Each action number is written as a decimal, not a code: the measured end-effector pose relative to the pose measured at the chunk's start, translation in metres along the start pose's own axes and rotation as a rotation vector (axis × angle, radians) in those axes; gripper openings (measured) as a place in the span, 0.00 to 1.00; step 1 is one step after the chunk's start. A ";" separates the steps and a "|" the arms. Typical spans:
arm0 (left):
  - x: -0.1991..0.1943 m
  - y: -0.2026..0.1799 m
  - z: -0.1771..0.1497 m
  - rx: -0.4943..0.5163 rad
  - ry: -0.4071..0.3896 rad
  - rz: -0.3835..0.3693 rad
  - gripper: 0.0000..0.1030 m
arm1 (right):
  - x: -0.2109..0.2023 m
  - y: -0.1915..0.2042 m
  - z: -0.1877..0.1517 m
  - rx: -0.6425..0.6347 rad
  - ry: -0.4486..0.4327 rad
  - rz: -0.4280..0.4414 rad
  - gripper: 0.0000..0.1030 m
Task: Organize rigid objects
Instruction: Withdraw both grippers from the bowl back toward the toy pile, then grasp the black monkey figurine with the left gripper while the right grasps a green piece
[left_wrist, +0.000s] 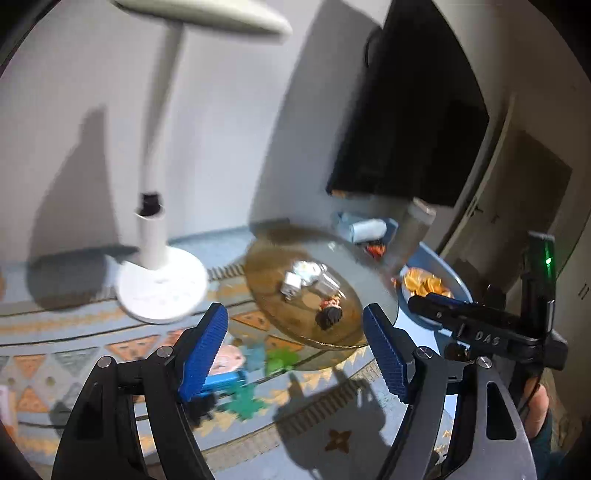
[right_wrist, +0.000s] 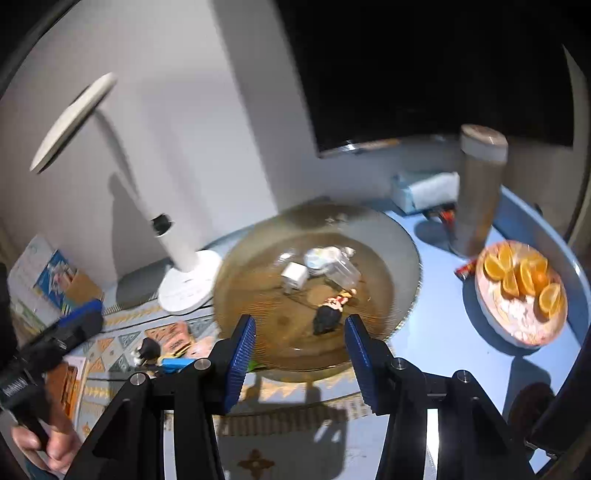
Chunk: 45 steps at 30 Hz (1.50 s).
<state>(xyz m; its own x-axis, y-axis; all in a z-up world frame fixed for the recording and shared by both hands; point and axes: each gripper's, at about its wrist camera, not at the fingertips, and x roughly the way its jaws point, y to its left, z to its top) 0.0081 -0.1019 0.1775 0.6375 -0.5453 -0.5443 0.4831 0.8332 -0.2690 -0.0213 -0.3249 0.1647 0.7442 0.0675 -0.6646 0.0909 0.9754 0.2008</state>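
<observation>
Right wrist view: both hand-held grippers (right_wrist: 300, 354) (left_wrist: 295, 350) hung released, empty, above the round amber glass tray (right_wrist: 402, 243); descending squarely suits the dark-haired figurine (right_wrist: 328, 314).

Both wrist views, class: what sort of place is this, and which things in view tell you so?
Probably a home living space, on a round table. A white desk lamp stands by the wall, a plate of orange wedges sits at the right, and a dark screen, likely a television, hangs behind.

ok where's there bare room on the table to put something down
Bare blue table lies between the amber glass plate and the orange-slice plate. The patterned mat below the plate is bare too. Left of it, small toys crowd.
</observation>
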 end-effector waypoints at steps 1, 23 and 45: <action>-0.015 0.004 0.000 -0.004 -0.022 0.011 0.72 | -0.004 0.007 0.000 -0.012 -0.004 0.008 0.47; -0.031 0.139 -0.126 -0.186 0.055 0.334 0.98 | 0.065 0.074 -0.105 -0.134 0.023 0.178 0.62; 0.008 0.145 -0.099 -0.077 0.173 0.206 0.98 | 0.107 0.087 -0.114 -0.182 0.261 0.241 0.62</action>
<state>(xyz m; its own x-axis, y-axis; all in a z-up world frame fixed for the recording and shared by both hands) 0.0240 0.0240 0.0560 0.6026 -0.3453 -0.7195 0.3023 0.9331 -0.1946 -0.0089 -0.2091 0.0293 0.5346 0.3271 -0.7792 -0.2019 0.9448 0.2581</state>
